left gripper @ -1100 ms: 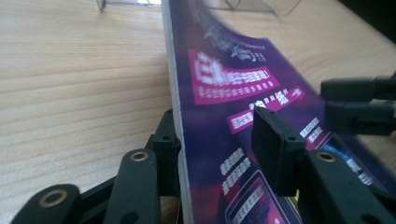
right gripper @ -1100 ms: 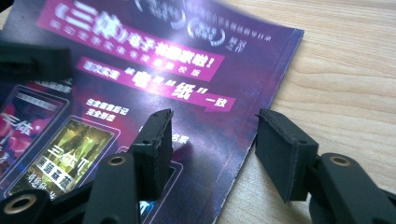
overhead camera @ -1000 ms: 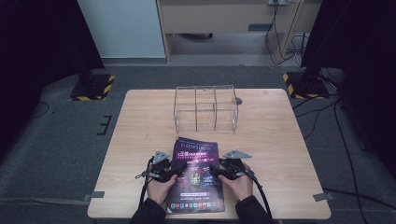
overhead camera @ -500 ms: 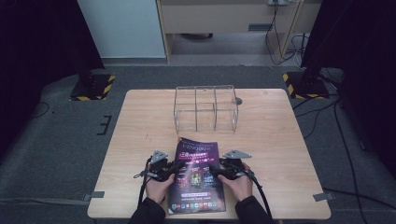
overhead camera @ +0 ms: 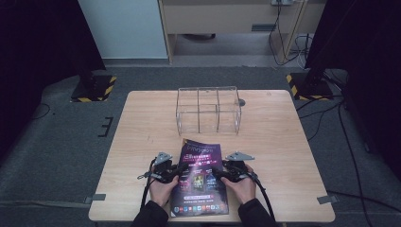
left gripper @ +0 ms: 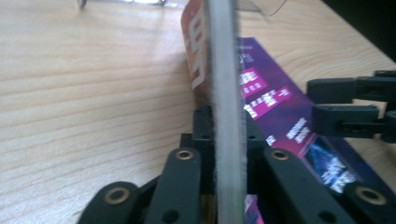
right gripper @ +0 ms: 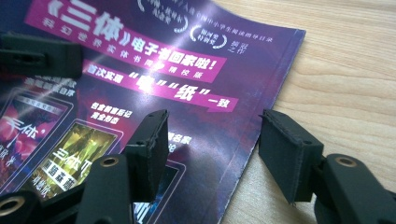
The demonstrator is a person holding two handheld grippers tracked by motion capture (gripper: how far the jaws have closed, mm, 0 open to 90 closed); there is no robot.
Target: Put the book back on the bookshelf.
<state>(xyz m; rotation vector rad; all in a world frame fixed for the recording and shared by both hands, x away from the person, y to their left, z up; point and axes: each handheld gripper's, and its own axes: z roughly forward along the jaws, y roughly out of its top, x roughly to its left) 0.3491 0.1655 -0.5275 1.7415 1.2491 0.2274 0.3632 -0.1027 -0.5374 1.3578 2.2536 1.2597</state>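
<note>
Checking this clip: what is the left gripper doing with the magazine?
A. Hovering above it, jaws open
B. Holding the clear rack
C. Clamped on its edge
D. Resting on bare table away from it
C: in the left gripper view the left gripper has its jaws closed on the magazine edge, seen edge-on between them.

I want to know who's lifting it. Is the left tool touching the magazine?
Touching. In the left gripper view, the left tool is closed on the magazine edge, which stands between its jaws.
</note>
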